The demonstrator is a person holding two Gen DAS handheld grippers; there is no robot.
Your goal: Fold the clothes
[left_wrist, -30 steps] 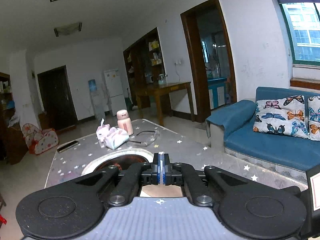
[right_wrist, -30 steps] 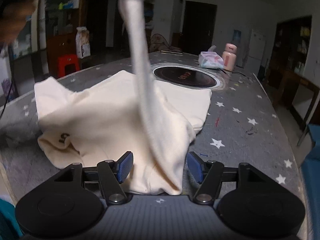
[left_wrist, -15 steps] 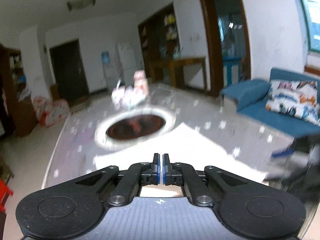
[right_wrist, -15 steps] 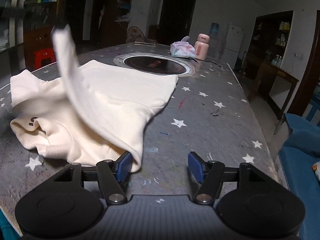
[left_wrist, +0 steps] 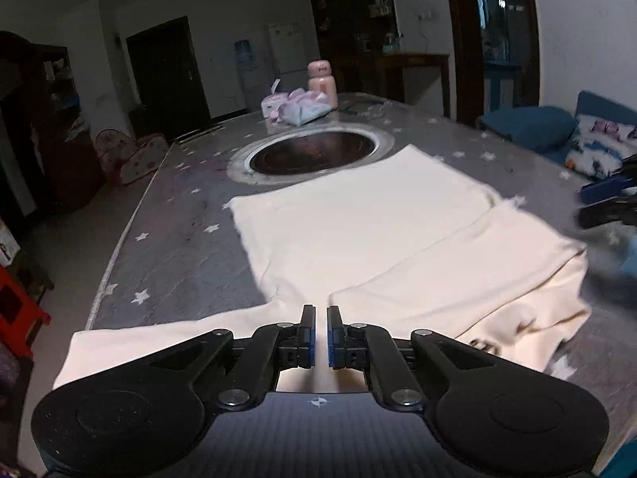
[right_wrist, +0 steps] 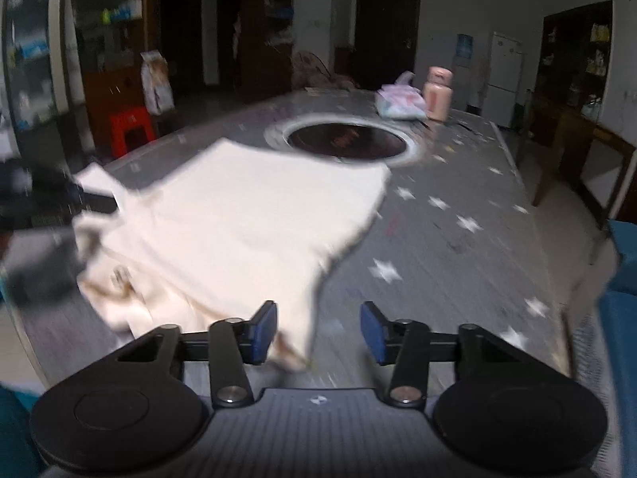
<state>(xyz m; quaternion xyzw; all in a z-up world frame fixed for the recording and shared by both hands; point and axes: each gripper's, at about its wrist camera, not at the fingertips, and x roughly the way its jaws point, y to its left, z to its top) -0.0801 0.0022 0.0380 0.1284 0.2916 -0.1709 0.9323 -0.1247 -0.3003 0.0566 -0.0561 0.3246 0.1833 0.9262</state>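
Cream garment (left_wrist: 358,231) lies spread on the grey star-print table (left_wrist: 179,215), its far hem touching the rim of the round dark hob (left_wrist: 314,153) set into the tabletop; one part is folded over the near right side, and a sleeve runs off toward the near left table edge. A small dark mark shows on the fabric near the collar end (left_wrist: 479,345), too blurred to read; no other writing is legible on anything. Left gripper (left_wrist: 321,336) hangs over the near edge of the garment, on the side away from the hob, blue pads almost together with only a thin slit between them; pale cloth shows through the slit, but whether it is pinched there cannot be told. Right gripper (right_wrist: 318,328) sits at the garment's near right corner, jaws having just been closing yet parted, nothing gripped; the cloth edge lies just beside its left pad. Beyond the hob stand a pink bottle (left_wrist: 322,83) and a pastel tissue pack (left_wrist: 298,107), side by side. Blue sofa (left_wrist: 529,127) stands off the table, right of the hob.
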